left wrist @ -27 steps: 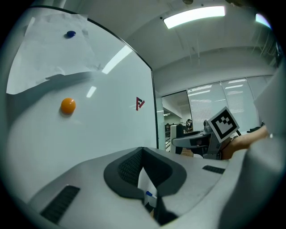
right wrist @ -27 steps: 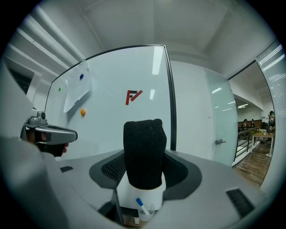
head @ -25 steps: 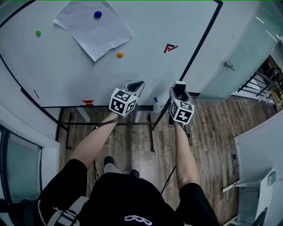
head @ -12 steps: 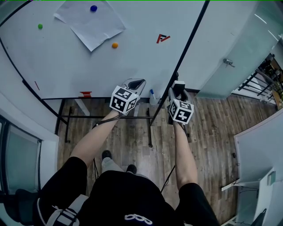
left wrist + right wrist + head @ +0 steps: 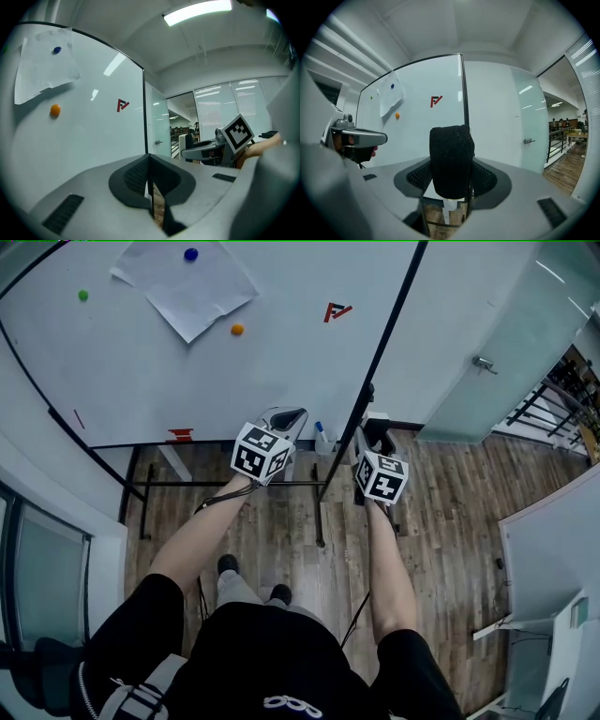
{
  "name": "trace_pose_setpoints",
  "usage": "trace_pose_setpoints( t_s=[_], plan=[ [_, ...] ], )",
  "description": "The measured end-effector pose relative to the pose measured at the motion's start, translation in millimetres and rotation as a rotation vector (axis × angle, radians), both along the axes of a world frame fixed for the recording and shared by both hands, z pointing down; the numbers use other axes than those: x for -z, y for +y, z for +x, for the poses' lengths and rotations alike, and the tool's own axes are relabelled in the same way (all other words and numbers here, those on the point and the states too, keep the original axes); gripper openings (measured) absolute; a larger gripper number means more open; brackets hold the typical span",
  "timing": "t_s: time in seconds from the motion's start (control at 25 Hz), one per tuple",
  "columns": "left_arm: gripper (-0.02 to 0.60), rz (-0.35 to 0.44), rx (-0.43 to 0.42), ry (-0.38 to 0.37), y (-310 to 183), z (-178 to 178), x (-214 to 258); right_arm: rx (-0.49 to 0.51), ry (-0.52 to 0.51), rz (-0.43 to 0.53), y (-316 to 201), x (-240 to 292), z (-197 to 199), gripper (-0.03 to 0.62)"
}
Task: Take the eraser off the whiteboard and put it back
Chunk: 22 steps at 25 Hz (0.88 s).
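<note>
A large whiteboard (image 5: 187, 390) with a thin black frame fills the upper left of the head view, standing on a metal stand over a wood plank floor (image 5: 450, 512). A white paper sheet (image 5: 187, 292) hangs near the board's top, pinned by a blue magnet (image 5: 191, 254).

The person's bare forearms reach toward the board's lower right corner. The left gripper (image 5: 286, 416) has its jaws pressed together with nothing between them. The right gripper (image 5: 375, 423) pinches the eraser (image 5: 451, 159), a black felt block that stands upright between the pads, in the air in front of the board's right edge and off its surface.

Small things on the board: a red logo mark (image 5: 335, 311), an orange magnet (image 5: 237, 330) and a green magnet (image 5: 82, 295).
</note>
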<state>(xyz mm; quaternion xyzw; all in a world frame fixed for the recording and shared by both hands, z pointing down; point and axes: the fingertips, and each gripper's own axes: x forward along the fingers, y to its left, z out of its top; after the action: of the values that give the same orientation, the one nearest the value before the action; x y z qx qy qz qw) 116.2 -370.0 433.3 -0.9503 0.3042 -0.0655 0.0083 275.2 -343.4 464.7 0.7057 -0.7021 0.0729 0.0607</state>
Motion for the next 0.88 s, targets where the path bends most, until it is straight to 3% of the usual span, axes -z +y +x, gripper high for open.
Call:
trace_pose_setpoints(
  t_s=[0.88],
  plan=[
    [0.009,0.009,0.007,0.001,13.3,-0.3,4.0,0.016,-0.008,-0.004,10.4,0.1,-2.1,0.247]
  ],
)
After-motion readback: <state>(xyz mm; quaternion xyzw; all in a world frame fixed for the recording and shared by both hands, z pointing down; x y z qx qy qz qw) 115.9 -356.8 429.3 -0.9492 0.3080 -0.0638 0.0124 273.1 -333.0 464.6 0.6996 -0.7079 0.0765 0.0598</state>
